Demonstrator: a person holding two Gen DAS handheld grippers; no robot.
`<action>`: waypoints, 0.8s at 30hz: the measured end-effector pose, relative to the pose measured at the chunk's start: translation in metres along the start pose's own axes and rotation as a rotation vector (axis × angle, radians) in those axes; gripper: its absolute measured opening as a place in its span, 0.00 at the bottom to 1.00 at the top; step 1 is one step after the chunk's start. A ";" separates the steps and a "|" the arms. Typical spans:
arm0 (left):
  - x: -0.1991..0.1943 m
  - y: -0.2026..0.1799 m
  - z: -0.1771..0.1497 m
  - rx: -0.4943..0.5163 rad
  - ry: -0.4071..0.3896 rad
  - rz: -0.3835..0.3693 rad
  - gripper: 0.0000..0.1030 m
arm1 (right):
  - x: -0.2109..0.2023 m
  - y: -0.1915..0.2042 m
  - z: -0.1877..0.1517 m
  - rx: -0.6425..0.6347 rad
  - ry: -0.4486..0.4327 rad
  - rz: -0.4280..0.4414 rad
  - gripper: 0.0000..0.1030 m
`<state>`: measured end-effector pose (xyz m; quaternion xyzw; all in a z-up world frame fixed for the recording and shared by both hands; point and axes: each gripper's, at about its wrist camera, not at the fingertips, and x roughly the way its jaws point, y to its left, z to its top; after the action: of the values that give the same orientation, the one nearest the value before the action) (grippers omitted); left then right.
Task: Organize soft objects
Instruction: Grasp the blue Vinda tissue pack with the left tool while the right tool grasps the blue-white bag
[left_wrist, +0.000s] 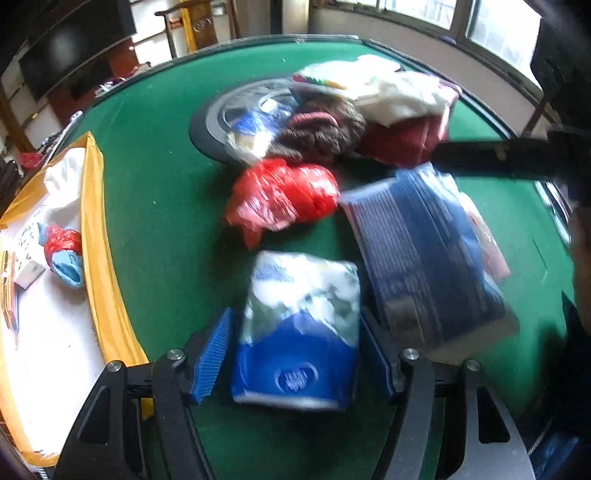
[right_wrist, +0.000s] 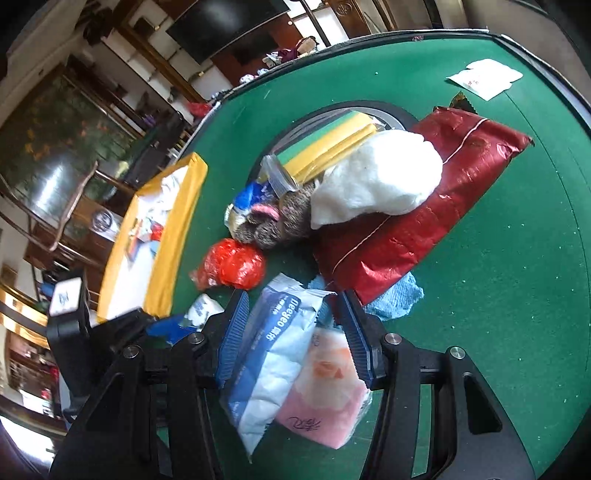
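On the green table (left_wrist: 147, 166), a blue-and-white tissue pack (left_wrist: 295, 332) lies between the blue pads of my left gripper (left_wrist: 295, 354). A thin gap shows at the left pad (left_wrist: 212, 354), so the jaws stand open around it. My right gripper (right_wrist: 293, 332) is shut on two soft packs side by side, a pale blue one (right_wrist: 269, 354) and a pink one (right_wrist: 325, 391). In the left wrist view these hang just right of the tissue pack as a dark blue bundle (left_wrist: 424, 258).
A red plastic bag (left_wrist: 284, 199) lies just beyond the packs. Behind it are a brown knit (left_wrist: 321, 136), white fluff (right_wrist: 376, 177), a red package (right_wrist: 424, 221) and a blue cloth (right_wrist: 399, 299). A yellow-rimmed box (left_wrist: 96, 221) with small items stands at the left.
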<state>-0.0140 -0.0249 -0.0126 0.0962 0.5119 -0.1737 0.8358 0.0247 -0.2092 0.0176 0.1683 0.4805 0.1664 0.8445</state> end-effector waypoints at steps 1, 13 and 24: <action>-0.001 0.001 -0.002 -0.002 -0.010 0.002 0.65 | 0.001 0.001 -0.001 -0.006 0.001 -0.008 0.50; -0.005 0.006 -0.015 -0.018 -0.122 0.013 0.55 | 0.018 0.033 -0.023 -0.172 0.058 -0.064 0.50; -0.005 0.012 -0.013 -0.005 -0.138 0.009 0.52 | 0.043 0.053 -0.037 -0.334 0.090 -0.070 0.71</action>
<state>-0.0220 -0.0089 -0.0142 0.0842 0.4529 -0.1751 0.8701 0.0070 -0.1386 -0.0095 0.0012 0.4892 0.2219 0.8435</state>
